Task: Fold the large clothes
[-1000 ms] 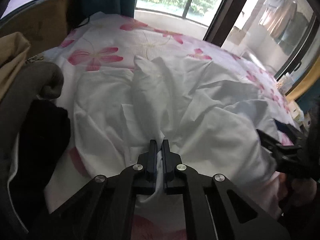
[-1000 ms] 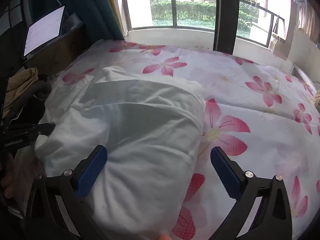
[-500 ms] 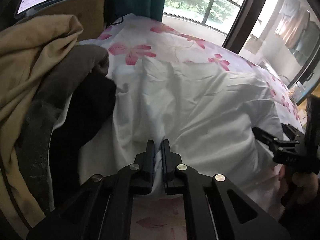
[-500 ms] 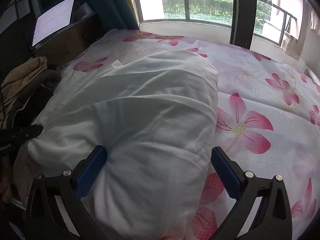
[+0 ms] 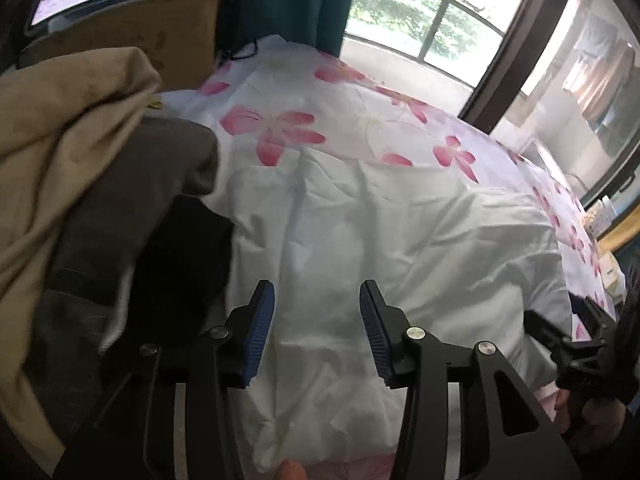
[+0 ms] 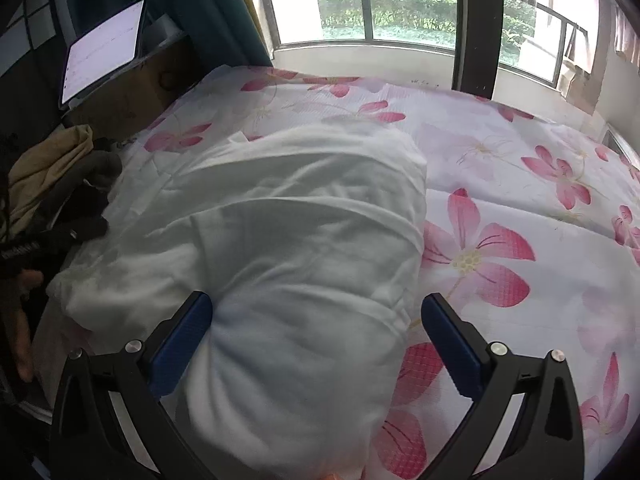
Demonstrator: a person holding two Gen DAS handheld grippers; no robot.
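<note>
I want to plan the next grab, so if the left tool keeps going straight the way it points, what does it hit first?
Most likely the white garment spread on the floral bedsheet. The left tool, whose jaws have just been opening with nothing pinched between them, points down at that cloth; depth is hard to judge.

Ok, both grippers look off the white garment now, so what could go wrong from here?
The left gripper has just been opening, and the white garment lies loose and wrinkled between its fingers, so the fold may relax. The pile of dark and tan clothes touches its left edge and could snag. The right gripper stands open, pinning nothing.
</note>
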